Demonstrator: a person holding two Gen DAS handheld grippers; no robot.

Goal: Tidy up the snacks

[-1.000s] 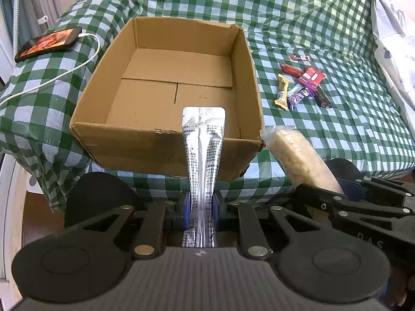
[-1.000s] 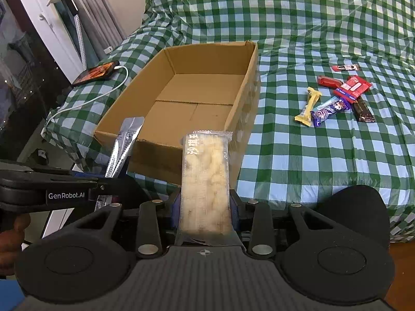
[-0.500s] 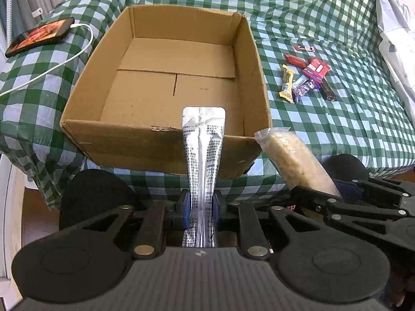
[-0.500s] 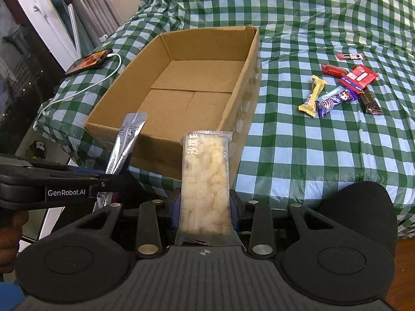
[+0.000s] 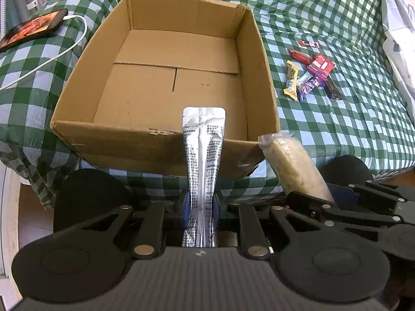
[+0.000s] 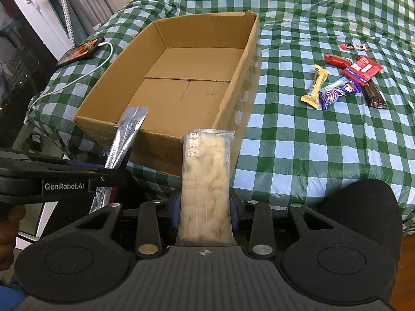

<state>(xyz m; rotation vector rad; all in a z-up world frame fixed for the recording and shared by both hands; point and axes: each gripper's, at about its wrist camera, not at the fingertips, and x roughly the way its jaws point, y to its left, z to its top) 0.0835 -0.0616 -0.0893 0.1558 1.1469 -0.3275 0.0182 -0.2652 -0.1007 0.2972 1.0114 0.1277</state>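
An open, empty cardboard box [image 5: 166,134] [image 6: 241,98] sits on the green checked cloth. My left gripper [image 5: 201,210] is shut on a silver foil packet [image 5: 203,155], whose tip reaches over the box's near wall; the packet also shows in the right wrist view [image 6: 124,140]. My right gripper [image 6: 205,210] is shut on a clear-wrapped pale rice-crisp bar [image 6: 206,181], held in front of the box's near right corner; the bar also shows in the left wrist view [image 5: 293,165]. A small pile of several wrapped snacks [image 5: 310,75] [image 6: 342,83] lies right of the box.
A phone [image 5: 31,29] [image 6: 81,50] with a white charging cable [image 5: 52,59] lies left of the box. The cloth-covered surface drops off at its near edge just below the box. A white patterned fabric [image 5: 399,31] lies at the far right.
Both grippers have moved forward and higher toward the box, holding their packets. The box looks closer and more of its floor shows.
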